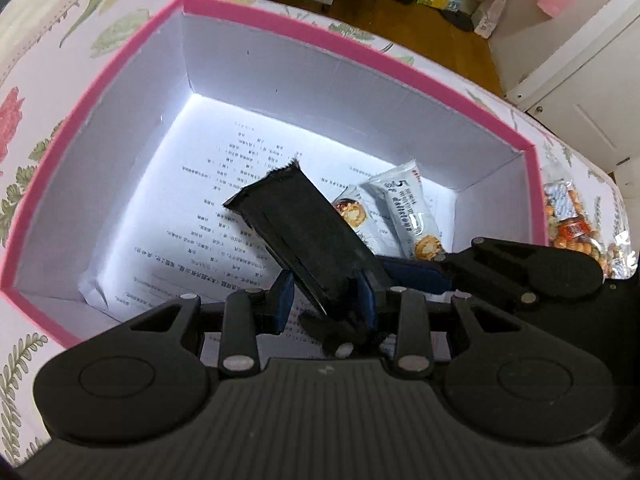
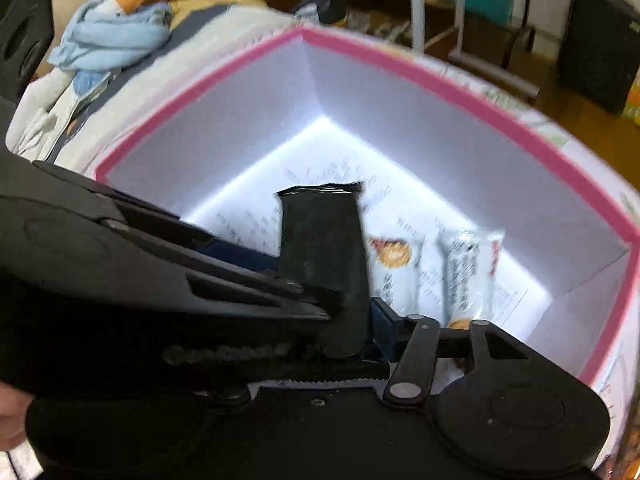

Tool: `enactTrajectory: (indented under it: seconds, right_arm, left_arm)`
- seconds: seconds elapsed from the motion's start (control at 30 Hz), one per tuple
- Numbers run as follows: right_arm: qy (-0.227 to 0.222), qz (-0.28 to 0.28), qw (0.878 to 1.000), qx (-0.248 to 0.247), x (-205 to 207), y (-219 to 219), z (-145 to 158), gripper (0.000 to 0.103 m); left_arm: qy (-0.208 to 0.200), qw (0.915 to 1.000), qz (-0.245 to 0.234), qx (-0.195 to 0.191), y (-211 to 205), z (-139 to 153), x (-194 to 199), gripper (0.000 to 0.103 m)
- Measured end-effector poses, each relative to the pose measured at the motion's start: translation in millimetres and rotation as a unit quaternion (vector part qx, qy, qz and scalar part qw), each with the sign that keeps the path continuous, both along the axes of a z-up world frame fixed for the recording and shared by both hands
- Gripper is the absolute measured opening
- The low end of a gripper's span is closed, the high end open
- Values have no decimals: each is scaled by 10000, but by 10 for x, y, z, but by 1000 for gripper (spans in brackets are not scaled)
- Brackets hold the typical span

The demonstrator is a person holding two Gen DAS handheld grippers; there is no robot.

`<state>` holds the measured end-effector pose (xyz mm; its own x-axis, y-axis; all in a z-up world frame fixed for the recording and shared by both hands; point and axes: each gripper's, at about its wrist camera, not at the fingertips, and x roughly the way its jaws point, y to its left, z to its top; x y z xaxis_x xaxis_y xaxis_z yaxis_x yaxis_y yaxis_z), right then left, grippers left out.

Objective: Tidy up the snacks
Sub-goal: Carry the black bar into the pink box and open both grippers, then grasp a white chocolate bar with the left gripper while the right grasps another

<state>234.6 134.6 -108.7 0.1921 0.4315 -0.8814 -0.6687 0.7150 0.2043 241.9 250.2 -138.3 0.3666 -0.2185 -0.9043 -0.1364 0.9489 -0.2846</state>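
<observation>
Black snack packet point(image 1: 304, 240), clamped in closed left gripper point(image 1: 326, 300) and right gripper point(image 2: 352, 320), mid-frame above pink-rimmed box point(image 1: 280, 24); step: placing; next: lower, release beside white bars point(image 1: 404, 216).

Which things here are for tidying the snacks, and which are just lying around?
For the job:
- black snack packet, held over the box by both the left gripper and the right gripper
- pink-rimmed box
- two white snack bars inside it
- peanut packets beside the box

Just lying about:
- blue cloth
- printed paper lining the box
</observation>
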Motion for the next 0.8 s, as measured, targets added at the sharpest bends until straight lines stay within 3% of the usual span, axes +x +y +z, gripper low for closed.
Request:
enactTrajectory:
  seconds: [0.17,0.23,0.4,0.67,0.8]
  right_arm:
    - [115,-35,9999,-49,38,-40,19,68]
    - [52,-30,10000,47,-8,-110,109,74]
    - [-341,8,9991,252,-261,-390,453,75]
    - [-1294,-207,9906,390,-747,-1165,1196,75]
    - [-1550,-612,9846,528,-941,-1636,1357,75]
  left_arm:
    - [-35,9998,114,-146,48,-36,-21,36]
    - [-195,9997,140,-104,67,37,-82,37]
    - [-556,9984,92,-16,109,340,-269,39]
    - [-973,9929,-667,164,-112,926,-735,40]
    - [-1174,9850,-1253,186,-387,1169,-981,39]
